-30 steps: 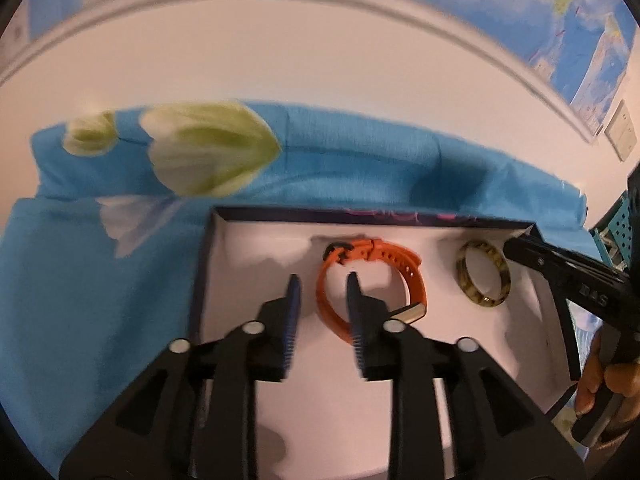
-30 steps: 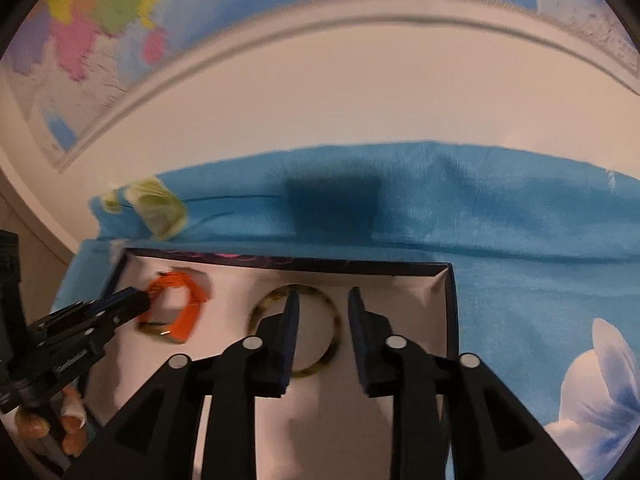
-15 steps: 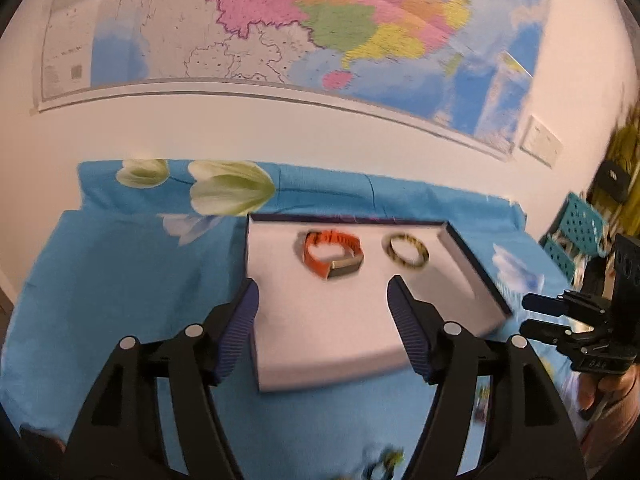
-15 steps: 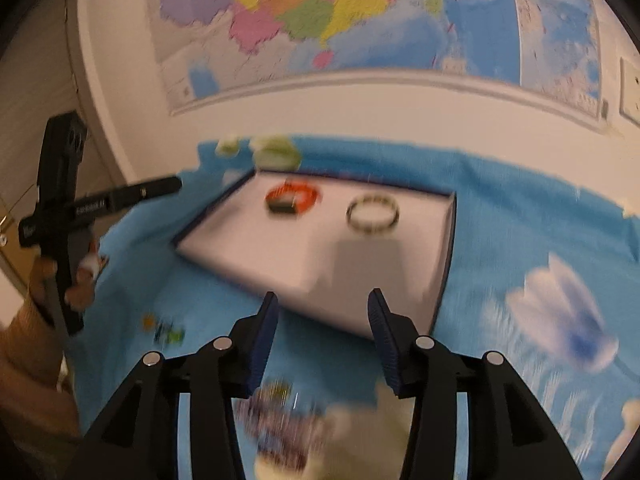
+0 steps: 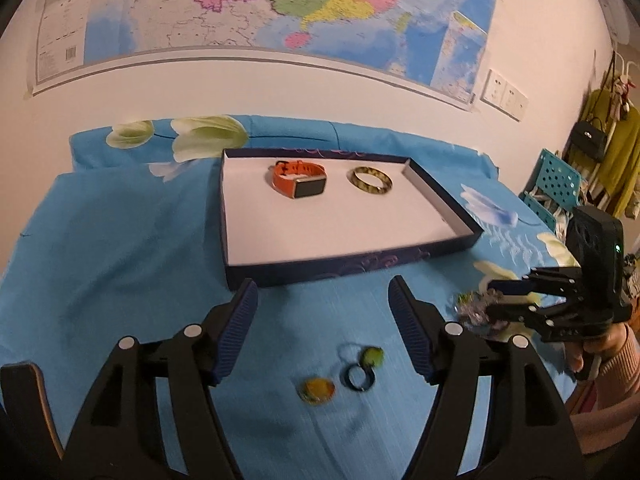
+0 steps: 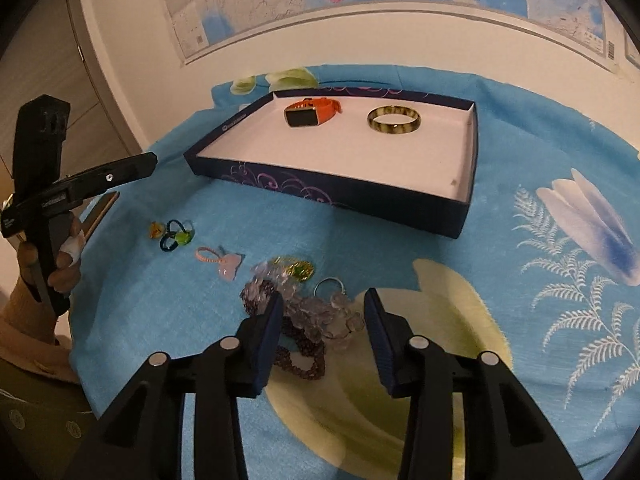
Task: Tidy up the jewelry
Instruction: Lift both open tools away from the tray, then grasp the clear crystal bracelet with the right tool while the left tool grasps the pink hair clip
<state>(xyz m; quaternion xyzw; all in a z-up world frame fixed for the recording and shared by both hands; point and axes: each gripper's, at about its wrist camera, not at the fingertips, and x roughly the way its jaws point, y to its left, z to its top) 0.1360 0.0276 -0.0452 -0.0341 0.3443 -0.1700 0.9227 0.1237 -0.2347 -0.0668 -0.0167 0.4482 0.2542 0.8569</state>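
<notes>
Just above the blue floral cloth (image 5: pixel 120 240), the left gripper (image 5: pixel 322 312) hung released, its jaws freshly spread with nothing between them; small hair ties with yellow and green charms (image 5: pixel 352 372) lay on the cloth beneath. The right gripper (image 6: pixel 322 320) had been narrowing over a heap of clear and purple bead bracelets (image 6: pixel 308 316), its pads not yet pressing them. Beyond both, the shallow dark-blue cardboard tray (image 6: pixel 328 192) held an orange-strapped watch (image 6: pixel 312 114) and, beside it, apart, a mottled amber bangle (image 6: pixel 394 120).
</notes>
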